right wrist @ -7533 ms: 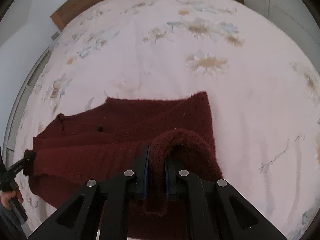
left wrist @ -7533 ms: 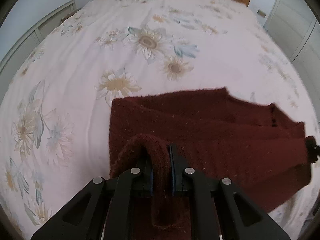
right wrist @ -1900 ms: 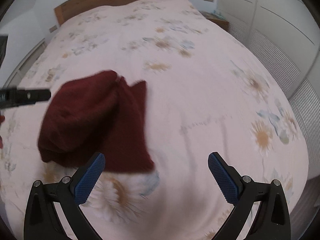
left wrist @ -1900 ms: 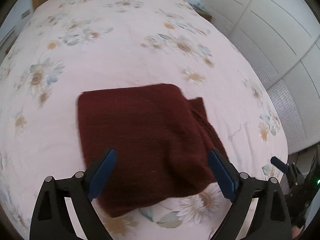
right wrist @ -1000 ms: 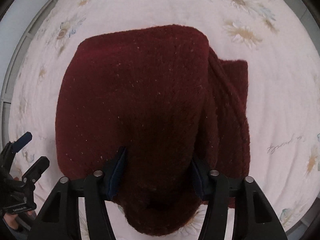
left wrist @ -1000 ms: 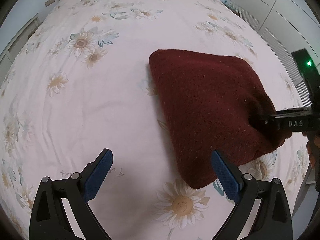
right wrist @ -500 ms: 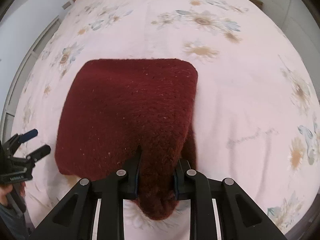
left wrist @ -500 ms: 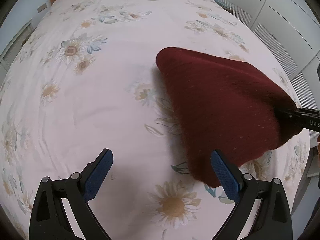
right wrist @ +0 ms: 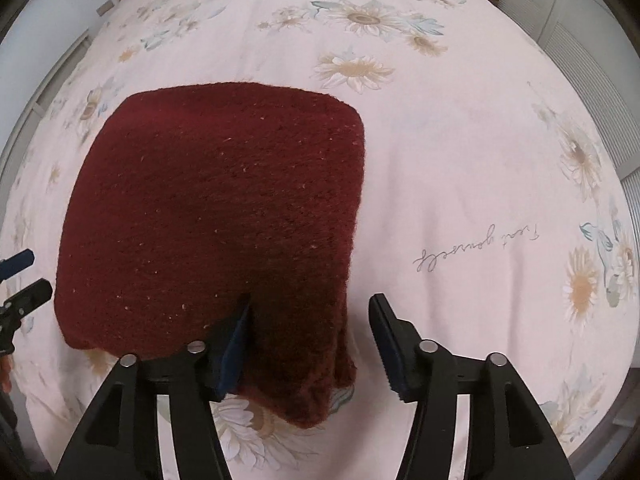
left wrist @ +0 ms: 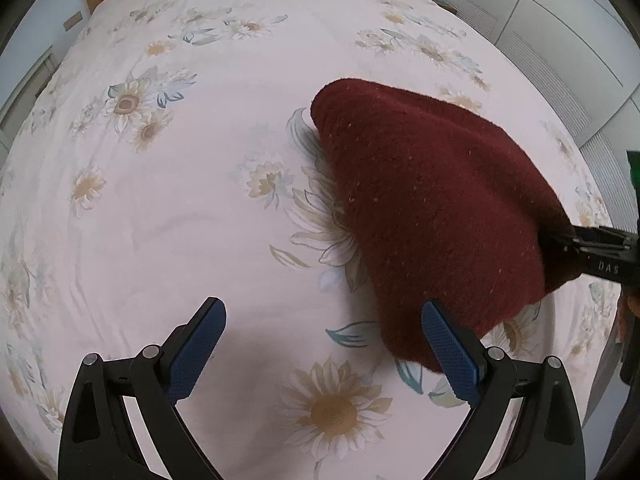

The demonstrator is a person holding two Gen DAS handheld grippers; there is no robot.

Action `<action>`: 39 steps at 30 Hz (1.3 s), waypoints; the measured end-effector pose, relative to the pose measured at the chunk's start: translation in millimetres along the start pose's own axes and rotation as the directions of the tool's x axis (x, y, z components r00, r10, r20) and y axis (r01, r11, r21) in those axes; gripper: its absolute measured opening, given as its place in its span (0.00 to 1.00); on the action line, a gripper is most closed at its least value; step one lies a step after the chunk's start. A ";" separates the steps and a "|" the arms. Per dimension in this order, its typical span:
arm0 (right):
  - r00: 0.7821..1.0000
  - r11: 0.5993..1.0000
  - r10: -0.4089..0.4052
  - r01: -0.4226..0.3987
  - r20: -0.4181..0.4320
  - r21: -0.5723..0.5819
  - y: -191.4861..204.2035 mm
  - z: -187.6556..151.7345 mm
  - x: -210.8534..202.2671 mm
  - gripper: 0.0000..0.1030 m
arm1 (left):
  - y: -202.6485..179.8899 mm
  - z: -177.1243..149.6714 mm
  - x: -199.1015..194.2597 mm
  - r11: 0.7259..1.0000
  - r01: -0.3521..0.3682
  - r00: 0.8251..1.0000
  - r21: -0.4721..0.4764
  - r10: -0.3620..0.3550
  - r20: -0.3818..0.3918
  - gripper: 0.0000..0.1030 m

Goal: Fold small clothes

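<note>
The folded knit [right wrist: 216, 216] lies on the bedsheet [right wrist: 460, 168], thick, soft and floppy, best taken at its near corner, which sits between the right gripper [right wrist: 310, 340]'s opening jaws, one pad touching, while the left gripper [left wrist: 326, 350] gapes empty beside it

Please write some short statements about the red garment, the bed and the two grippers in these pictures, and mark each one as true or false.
1. The dark red knitted garment lies folded on the flowered bedsheet. True.
2. The left gripper is closed on the garment. False: its jaws stand wide apart over bare sheet, beside the garment.
3. The right gripper is opening, with the garment's near edge between its jaws. True.
4. The bedsheet is plain white. False: it is pale pink with daisy-like flowers.
5. Handwriting-style lettering is printed on the sheet. True.
</note>
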State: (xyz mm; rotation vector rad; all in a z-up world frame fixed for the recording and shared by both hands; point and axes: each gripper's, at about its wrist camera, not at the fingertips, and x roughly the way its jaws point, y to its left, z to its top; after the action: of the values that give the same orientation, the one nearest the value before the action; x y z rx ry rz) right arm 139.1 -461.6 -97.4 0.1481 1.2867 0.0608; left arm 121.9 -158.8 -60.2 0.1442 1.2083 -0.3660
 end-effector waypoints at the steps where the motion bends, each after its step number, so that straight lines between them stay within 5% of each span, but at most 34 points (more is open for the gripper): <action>1: 1.000 1.000 -0.001 0.001 0.000 0.000 0.2 0.7 -0.7 0.65 | -0.3 2.2 -0.2 1.000 0.002 1.000 -0.002 -0.002 0.000 0.94; 4: 1.000 1.000 0.000 0.000 0.018 0.006 1.1 2.7 -6.8 0.76 | -5.5 10.2 -2.3 1.000 0.000 1.000 0.007 0.000 -0.002 0.94; 11: 0.996 0.998 0.052 -0.054 0.076 0.020 1.6 15.8 -23.2 0.82 | -21.5 48.8 3.8 0.999 0.030 1.000 -0.010 -0.030 -0.003 0.94; 16: 0.994 0.997 0.077 -0.078 0.075 0.016 7.4 29.2 -12.9 0.99 | -31.8 69.8 33.2 0.997 0.060 0.996 -0.045 -0.063 -0.061 0.94; 21: 0.995 0.995 0.099 -0.100 0.031 0.029 5.7 27.7 14.8 0.99 | -37.1 66.2 63.4 0.996 0.060 0.993 -0.065 -0.066 -0.102 0.94; 35: 0.969 0.964 0.246 -0.247 0.019 0.100 -12.8 12.7 65.7 0.99 | -38.7 40.1 93.1 0.999 0.037 0.998 -0.021 -0.038 -0.053 0.97; 39: 0.970 0.966 0.244 -0.243 0.005 0.081 -4.1 15.3 64.1 0.88 | -36.8 38.8 94.5 0.996 0.080 0.995 -0.035 -0.082 -0.055 0.82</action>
State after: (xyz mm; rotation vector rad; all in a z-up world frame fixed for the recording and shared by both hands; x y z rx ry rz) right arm 171.6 -458.7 -154.7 0.3765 1.2717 0.2198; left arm 172.1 -223.5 -131.4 0.0772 1.2775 -0.4152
